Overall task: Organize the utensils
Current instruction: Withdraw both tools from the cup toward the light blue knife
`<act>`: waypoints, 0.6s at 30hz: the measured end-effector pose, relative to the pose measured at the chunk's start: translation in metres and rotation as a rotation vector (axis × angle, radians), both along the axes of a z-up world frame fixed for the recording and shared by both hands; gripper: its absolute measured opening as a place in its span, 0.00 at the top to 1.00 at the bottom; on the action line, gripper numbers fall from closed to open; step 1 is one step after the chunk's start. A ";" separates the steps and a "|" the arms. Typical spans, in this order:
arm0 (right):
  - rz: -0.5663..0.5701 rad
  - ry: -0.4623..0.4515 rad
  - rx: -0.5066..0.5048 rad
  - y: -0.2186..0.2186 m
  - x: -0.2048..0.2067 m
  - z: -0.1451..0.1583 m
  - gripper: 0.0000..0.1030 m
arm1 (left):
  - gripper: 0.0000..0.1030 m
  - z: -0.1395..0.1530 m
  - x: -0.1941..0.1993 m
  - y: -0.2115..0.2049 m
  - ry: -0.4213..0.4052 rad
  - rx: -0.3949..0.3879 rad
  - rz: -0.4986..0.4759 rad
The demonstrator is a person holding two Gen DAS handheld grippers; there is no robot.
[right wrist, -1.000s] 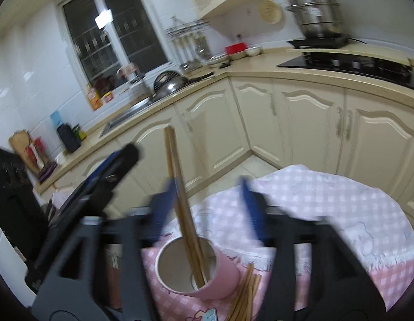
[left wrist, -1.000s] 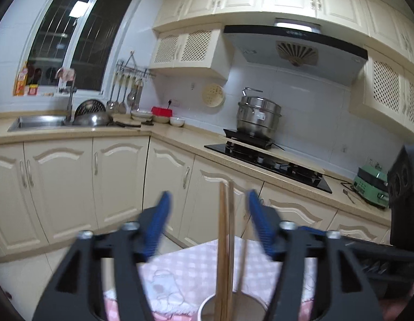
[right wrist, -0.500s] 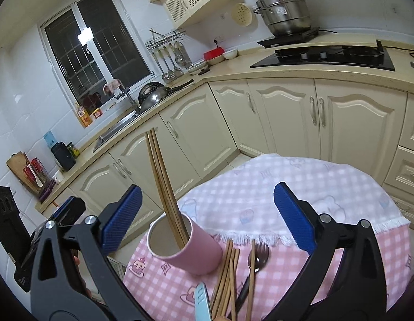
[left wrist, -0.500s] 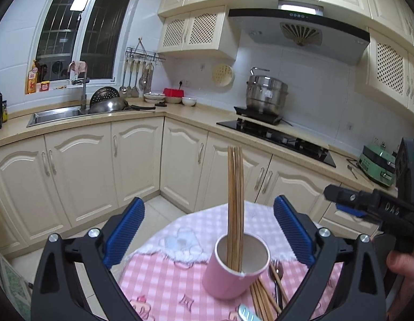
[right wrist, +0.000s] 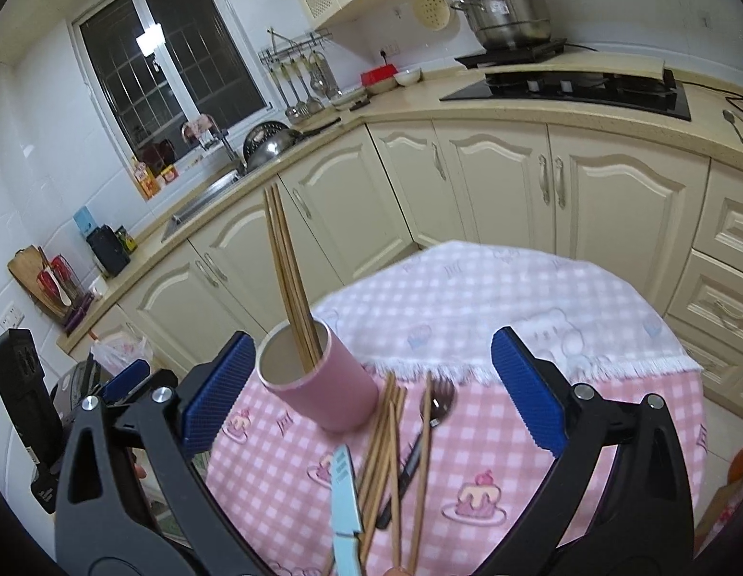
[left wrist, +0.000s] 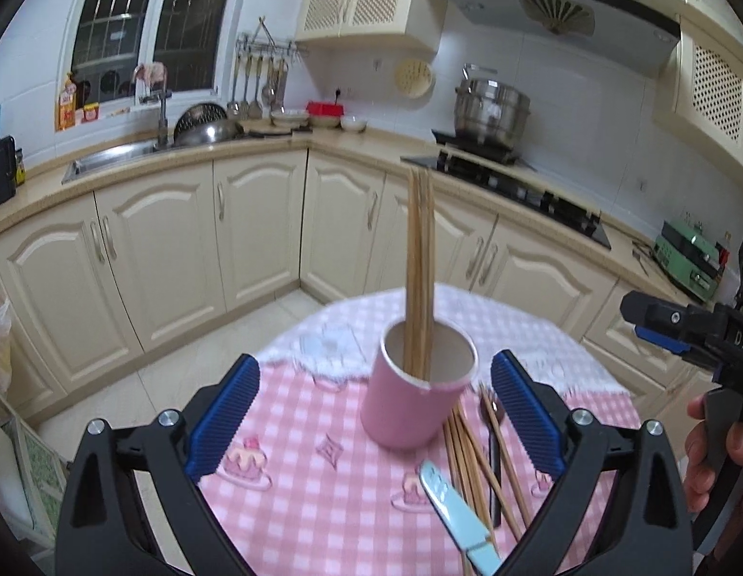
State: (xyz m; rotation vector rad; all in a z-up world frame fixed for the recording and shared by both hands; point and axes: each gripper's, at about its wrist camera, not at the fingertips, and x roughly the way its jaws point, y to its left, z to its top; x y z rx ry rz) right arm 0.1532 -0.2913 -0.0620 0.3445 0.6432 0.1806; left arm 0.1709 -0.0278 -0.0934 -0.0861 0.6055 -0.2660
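A pink cup (left wrist: 410,393) (right wrist: 318,384) stands on the pink checked tablecloth (left wrist: 294,489) (right wrist: 491,432) with a bundle of wooden chopsticks (left wrist: 419,269) (right wrist: 290,283) standing in it. Loose chopsticks (left wrist: 472,461) (right wrist: 386,456), a dark spoon (left wrist: 494,437) (right wrist: 434,408) and a light blue knife (left wrist: 455,509) (right wrist: 345,494) lie beside the cup. My left gripper (left wrist: 374,427) is open and empty, just short of the cup. My right gripper (right wrist: 371,398) is open and empty above the loose utensils; it also shows at the right of the left wrist view (left wrist: 678,331).
The round table's far edge (right wrist: 515,259) faces cream kitchen cabinets (left wrist: 189,240). A counter with sink (left wrist: 117,153), hob (left wrist: 510,182) and steel pot (left wrist: 491,110) runs behind. A plastic bag (right wrist: 122,350) sits at the left.
Both grippers have drawn back and down from the chopsticks standing in the cup and opened wide. More of the table and the loose utensils have come into view.
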 end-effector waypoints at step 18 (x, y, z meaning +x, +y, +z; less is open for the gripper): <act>0.027 0.187 -0.049 -0.015 -0.020 -0.058 0.06 | 0.08 -0.074 -0.023 -0.041 0.245 0.083 -0.007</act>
